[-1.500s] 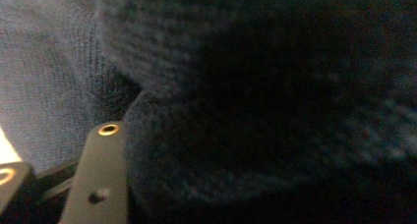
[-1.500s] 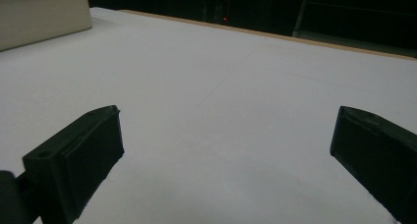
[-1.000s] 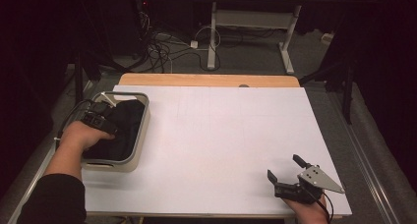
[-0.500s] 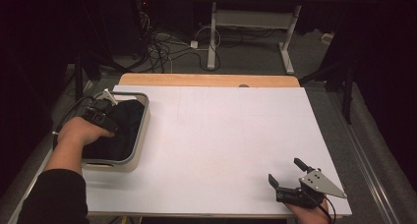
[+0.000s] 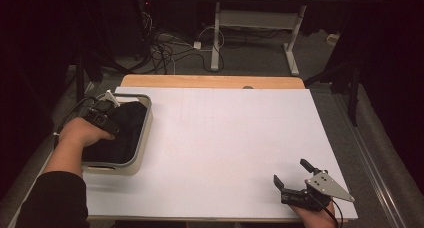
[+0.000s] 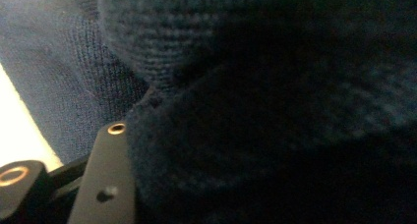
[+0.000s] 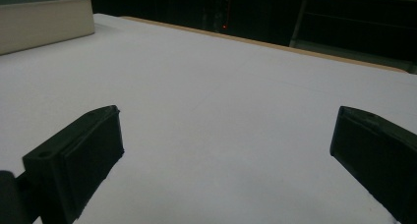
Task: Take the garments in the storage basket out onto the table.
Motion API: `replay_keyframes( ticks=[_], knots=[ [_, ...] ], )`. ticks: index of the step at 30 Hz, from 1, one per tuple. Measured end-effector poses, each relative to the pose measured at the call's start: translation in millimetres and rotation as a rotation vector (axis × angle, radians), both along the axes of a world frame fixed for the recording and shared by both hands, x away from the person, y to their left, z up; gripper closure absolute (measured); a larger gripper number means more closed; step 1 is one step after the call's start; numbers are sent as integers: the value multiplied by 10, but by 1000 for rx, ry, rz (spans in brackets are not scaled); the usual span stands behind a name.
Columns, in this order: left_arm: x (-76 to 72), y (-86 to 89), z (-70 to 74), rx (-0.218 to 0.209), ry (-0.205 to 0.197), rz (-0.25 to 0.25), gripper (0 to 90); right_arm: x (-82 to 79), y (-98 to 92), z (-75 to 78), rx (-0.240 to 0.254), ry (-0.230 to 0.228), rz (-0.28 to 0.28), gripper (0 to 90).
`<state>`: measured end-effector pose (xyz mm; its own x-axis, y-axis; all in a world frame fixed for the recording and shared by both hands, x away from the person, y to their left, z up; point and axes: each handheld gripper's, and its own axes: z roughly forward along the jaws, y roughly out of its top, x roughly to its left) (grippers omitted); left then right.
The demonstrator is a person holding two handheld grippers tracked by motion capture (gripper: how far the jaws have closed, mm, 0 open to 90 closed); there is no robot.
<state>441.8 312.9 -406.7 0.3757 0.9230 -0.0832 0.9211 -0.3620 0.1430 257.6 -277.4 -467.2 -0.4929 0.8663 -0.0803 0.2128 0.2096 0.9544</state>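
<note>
Left hand-held gripper [image 5: 111, 119] buried in dark knit garment [image 5: 120, 133] inside grey bin [image 5: 142, 138], grip state indiscernible; right hand-held gripper [image 5: 292, 175] held spread wide, nothing grasped, over white counter [image 5: 225, 138].

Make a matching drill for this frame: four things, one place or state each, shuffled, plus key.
Things:
1. dark cloth
2. bin
3. right gripper
4. left gripper

Places or states:
A. jaws wide apart, nothing between them, near right corner of the table
B. down in the bin, buried in knit fabric
C. lying inside the bin
D. standing at the table's left edge

Pairs: 1-C, 2-D, 3-A, 4-B
</note>
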Motion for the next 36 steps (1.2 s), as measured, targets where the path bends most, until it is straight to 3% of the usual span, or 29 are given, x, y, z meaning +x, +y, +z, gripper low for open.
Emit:
replay_keyframes(
  ticks=[8, 23, 36],
  knots=[
    [21, 13, 103, -4, 10, 19, 479, 17, -13, -13, 0, 5, 8, 0],
    [-35, -17, 540, 31, -12, -3, 494, 27, -9, 53, 16, -17, 11, 0],
    [-71, -84, 852, 41, 5, -30, 498, 19, -30, 79, 25, -26, 9, 0]
  ],
)
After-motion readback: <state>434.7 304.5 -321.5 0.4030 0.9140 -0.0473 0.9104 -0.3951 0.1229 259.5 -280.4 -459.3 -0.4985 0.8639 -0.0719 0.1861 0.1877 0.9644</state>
